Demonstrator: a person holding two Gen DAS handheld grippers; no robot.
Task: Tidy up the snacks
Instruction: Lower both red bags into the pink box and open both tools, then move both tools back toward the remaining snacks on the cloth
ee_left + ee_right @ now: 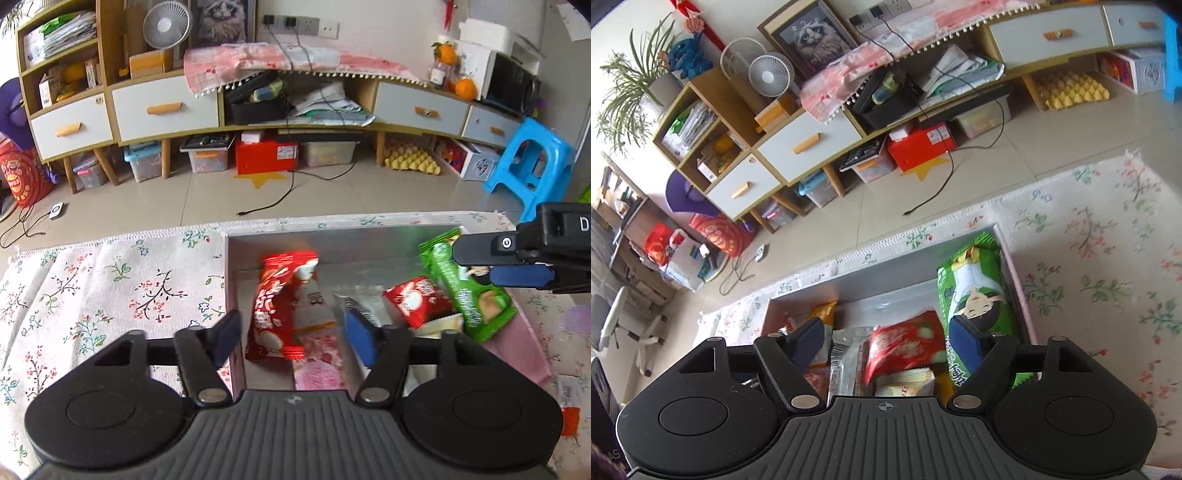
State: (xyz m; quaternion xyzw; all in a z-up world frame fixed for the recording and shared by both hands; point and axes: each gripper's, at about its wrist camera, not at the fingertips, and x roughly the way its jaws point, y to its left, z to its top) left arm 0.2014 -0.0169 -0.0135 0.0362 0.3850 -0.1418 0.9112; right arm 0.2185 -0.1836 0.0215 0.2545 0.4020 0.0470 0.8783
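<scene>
The snacks sit in a grey box (pixel 343 240) on the floral-clothed bench (pixel 110 280). The left hand-held gripper (pixel 291 332) hangs spread wide over the box's left part, one finger outside the box's left wall, and the tall red packet (pixel 275 310) stands between its fingers, touching neither as far as I can tell, its long axis running away from the camera. The right hand-held gripper (pixel 886 341) is also spread and grips nothing; it comes in from the right over the box's other end. A smaller red packet (pixel 905 345) lies between its fingers, and the green packet (pixel 975 291) lies along the right wall, long axis pointing away, its near end by the right finger. By my judgement the left is nearer the tall packet and need only close; the right would have to shift sideways for the green one
</scene>
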